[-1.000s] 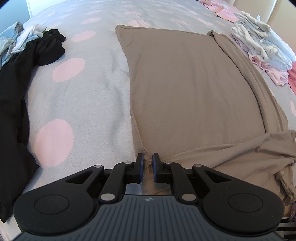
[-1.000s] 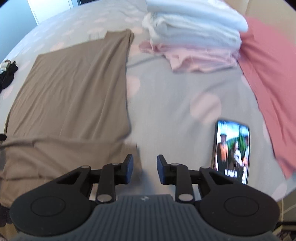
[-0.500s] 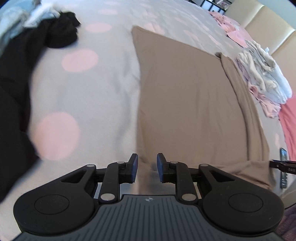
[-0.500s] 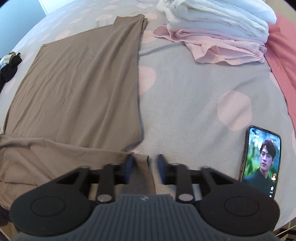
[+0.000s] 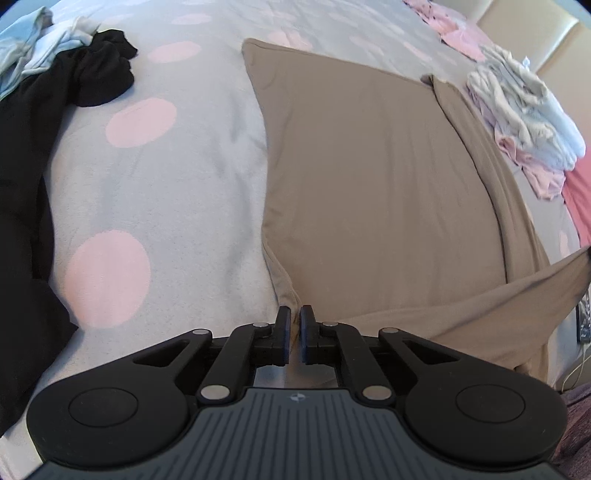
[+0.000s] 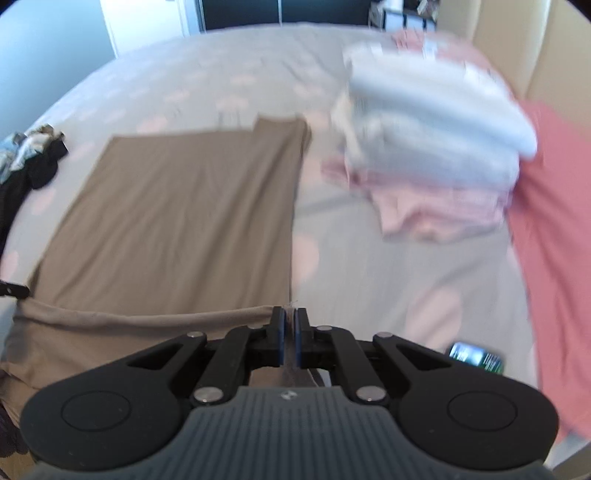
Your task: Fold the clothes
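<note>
left tongs [image 5: 293, 317] clamp near-left corner of tan garment [image 5: 369, 177] | right tongs [image 6: 290, 319] pinch near-right corner | garment ahead on bed [image 5: 177, 192] | lift both evenly, edge taut, fold away

Soft daylight, fisheye bending, right view motion-blurred.

Bed cover [image 5: 192, 192] grey, pink polka dots; cream padded headboard [image 6: 528, 55] at right; white door [image 6: 147, 22] beyond, daylight
</note>
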`<state>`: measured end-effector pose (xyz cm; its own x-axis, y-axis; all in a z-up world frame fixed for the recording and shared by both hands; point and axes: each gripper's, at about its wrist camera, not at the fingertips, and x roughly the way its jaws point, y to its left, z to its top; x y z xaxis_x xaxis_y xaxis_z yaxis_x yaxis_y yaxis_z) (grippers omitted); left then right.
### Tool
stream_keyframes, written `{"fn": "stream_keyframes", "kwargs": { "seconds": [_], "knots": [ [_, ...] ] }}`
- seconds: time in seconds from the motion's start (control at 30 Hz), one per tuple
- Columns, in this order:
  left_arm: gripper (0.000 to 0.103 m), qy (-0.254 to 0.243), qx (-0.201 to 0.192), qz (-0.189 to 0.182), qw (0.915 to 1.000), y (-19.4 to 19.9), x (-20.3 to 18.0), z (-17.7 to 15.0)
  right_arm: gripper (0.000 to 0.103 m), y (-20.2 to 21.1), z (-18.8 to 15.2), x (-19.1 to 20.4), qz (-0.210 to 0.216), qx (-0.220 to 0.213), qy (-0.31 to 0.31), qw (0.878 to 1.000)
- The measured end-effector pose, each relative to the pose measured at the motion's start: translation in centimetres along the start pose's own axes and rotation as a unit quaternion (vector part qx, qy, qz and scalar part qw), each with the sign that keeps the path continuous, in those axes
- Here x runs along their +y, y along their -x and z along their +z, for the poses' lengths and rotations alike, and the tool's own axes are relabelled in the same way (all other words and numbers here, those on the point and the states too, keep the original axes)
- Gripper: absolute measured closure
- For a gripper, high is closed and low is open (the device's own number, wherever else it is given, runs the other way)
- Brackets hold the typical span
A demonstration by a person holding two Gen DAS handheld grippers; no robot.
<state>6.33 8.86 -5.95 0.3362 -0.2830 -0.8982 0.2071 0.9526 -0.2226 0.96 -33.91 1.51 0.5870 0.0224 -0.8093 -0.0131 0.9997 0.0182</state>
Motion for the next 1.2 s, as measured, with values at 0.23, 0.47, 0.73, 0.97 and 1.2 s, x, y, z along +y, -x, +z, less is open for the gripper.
{"fn": "stream_keyframes", "kwargs": {
  "seconds": [0.23, 0.47, 0.73, 0.97, 1.2],
  "knots": [
    [0.100, 0.060, -0.023, -0.038, 0.9972, 0.5, 2.4, 0.0, 0.097, 0.5, 5.5, 2.4, -0.023, -0.003, 0.099, 0.995],
    [0.101, 0.090, -0.030, -0.063, 0.9935, 0.7, 4.0, -0.4, 0.097, -1.0, 12.6, 7.0, -0.029, -0.029, 0.172, 0.984],
    [0.102, 0.116, -0.040, -0.083, 0.9890, 1.1, 5.8, -1.2, 0.097, -4.7, 24.1, 16.7, -0.017, -0.071, 0.281, 0.957],
    [0.102, 0.125, -0.037, -0.095, 0.9870, 0.9, 6.7, -1.6, 0.097, -12.2, 29.9, 26.2, 0.007, -0.067, 0.355, 0.932],
    [0.103, 0.133, -0.031, -0.105, 0.9850, 0.5, 7.4, -1.9, 0.097, -21.5, 31.1, 32.8, 0.026, -0.033, 0.390, 0.920]
  ]
}}
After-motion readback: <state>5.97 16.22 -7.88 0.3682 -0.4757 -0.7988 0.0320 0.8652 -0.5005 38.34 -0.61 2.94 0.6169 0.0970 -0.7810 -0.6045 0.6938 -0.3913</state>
